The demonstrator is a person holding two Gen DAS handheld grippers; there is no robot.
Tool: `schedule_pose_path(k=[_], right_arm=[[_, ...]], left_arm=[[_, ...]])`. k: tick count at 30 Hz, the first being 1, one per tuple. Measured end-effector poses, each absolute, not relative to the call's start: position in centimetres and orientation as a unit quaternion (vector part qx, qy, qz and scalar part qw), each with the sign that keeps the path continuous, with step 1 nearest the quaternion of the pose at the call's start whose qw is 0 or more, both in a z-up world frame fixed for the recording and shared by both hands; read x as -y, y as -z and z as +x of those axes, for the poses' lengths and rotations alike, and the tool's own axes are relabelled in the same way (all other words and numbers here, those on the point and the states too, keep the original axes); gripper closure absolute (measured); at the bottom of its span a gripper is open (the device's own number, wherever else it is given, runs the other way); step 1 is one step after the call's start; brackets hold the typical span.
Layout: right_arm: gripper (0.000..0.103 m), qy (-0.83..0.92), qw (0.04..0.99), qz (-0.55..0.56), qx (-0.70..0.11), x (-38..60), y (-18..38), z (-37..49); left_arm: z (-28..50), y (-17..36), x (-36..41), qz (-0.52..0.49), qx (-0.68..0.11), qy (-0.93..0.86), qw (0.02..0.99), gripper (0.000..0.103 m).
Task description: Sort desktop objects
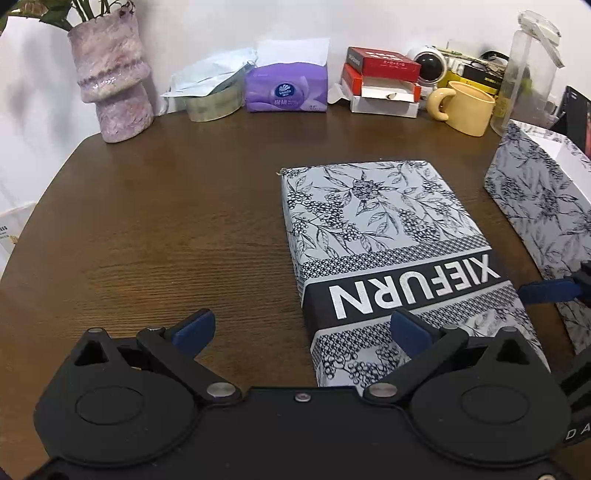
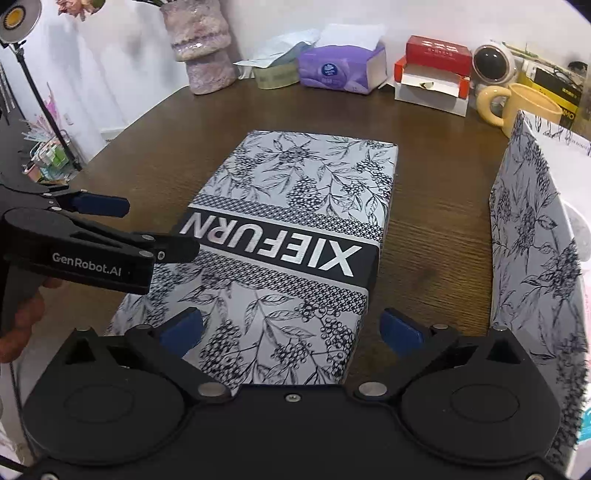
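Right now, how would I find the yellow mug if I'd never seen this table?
Look along the back edge of the brown wooden table, by the wall. Go right past the purple tissue pack and the red and white boxes. The yellow mug lies tipped on its side, the only yellow, round-handled thing there.

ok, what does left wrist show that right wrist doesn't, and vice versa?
Only left wrist: a clear plastic jar at the back right, past the yellow mug.
Only right wrist: a lamp on a stand off the table's left side, and a hand holding the left gripper.
Both: the XIEFURN box lid, the floral box base, purple tissue pack, red boxes, vase. Both jaws stand open.
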State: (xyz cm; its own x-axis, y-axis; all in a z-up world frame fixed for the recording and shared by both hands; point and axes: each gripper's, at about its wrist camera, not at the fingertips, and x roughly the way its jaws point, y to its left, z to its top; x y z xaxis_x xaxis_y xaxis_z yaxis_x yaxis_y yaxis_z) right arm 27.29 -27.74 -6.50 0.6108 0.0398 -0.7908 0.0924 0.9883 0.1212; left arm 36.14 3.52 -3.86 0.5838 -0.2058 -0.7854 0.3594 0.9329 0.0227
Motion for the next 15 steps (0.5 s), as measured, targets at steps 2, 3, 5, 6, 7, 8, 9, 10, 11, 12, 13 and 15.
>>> schedule_pose_path(k=[2, 3, 5, 6, 7, 8, 9, 10, 11, 12, 13, 15], right_arm=[[0.0, 0.015, 0.897, 0.082, -0.435, 27.9, 6.7, 27.3], [0.0, 0.015, 0.898, 0.085, -0.432, 28.0, 6.8, 27.4], [0.0, 0.015, 0.899, 0.093, -0.427, 28.2, 7.0, 27.4], [0.0, 0.015, 0.9, 0.096, -0.425, 28.3, 7.1, 27.5], [0.0, 0.013, 0.901, 0.101, -0.423, 28.4, 7.2, 27.5], [0.0, 0.01, 0.901, 0.104, -0.421, 28.5, 7.2, 27.4], [0.0, 0.007, 0.901, 0.108, -0.42, 28.6, 7.3, 27.4], [0.0, 0.005, 0.901, 0.112, -0.418, 28.7, 7.3, 27.4], [0.0, 0.004, 0.902, 0.115, -0.416, 28.7, 7.4, 27.4], [0.0, 0.002, 0.902, 0.119, -0.415, 28.8, 7.5, 27.4], [0.0, 0.001, 0.902, 0.124, -0.413, 28.9, 7.6, 27.4], [0.0, -0.001, 0.902, 0.134, -0.41, 29.1, 7.8, 27.4]], left_arm=[[36.4, 4.1, -3.6, 0.078, -0.427, 0.161, 0.887, 0.001], [36.5, 4.2, -3.6, 0.071, -0.428, 0.162, 0.887, 0.001], [36.8, 4.3, -3.5, 0.059, -0.431, 0.164, 0.885, 0.0], [36.9, 4.4, -3.5, 0.055, -0.432, 0.166, 0.885, 0.0], [37.1, 4.4, -3.4, 0.051, -0.433, 0.168, 0.884, 0.0], [37.2, 4.5, -3.3, 0.048, -0.433, 0.171, 0.884, 0.0], [37.2, 4.5, -3.2, 0.045, -0.434, 0.174, 0.883, 0.0], [37.3, 4.6, -3.0, 0.042, -0.435, 0.177, 0.882, 0.0], [37.4, 4.7, -2.9, 0.04, -0.436, 0.18, 0.881, 0.0], [37.4, 4.7, -2.8, 0.037, -0.437, 0.182, 0.88, 0.0], [37.4, 4.8, -2.6, 0.034, -0.437, 0.184, 0.88, 0.0], [37.4, 4.9, -2.4, 0.03, -0.437, 0.187, 0.879, 0.0]])
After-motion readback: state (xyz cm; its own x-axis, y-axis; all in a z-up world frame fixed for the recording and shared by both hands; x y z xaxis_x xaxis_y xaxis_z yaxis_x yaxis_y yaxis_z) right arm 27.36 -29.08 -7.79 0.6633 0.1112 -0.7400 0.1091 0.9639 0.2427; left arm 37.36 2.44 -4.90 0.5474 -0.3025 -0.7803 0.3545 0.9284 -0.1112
